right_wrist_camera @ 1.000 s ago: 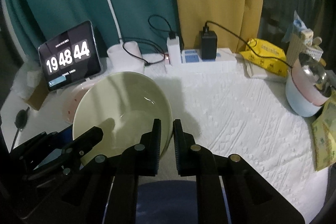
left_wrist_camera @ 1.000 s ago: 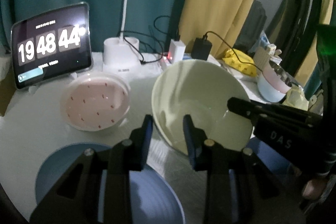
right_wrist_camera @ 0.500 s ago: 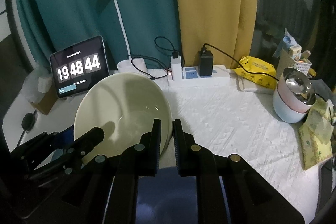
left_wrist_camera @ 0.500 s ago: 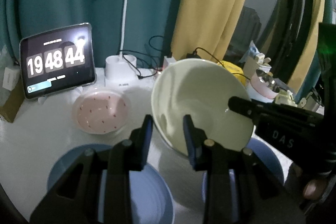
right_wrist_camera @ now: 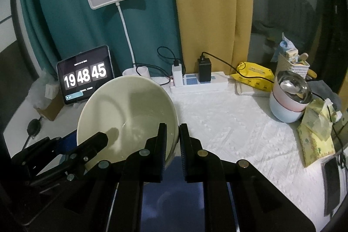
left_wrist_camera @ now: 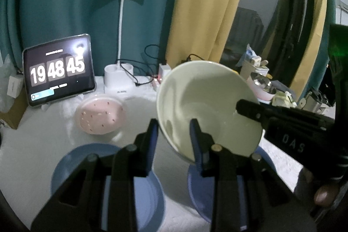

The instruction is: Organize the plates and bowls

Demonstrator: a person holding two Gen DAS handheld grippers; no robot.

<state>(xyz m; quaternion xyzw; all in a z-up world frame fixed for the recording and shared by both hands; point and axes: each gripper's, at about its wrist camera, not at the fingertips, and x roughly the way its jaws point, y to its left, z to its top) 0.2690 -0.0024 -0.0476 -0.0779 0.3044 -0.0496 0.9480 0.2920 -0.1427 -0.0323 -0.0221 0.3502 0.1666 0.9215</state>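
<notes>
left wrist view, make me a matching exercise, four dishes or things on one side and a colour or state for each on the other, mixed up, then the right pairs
Things:
1. large bowl
2. speckled dish
3. plate under the left tool
4. tablet clock

Colour or state:
A. blue, flat on the table
B. pale green, tilted and held off the table
C. lit, propped upright
D. pink, resting on the table

Pairs: 1-B, 2-D, 3-A, 4-C
</notes>
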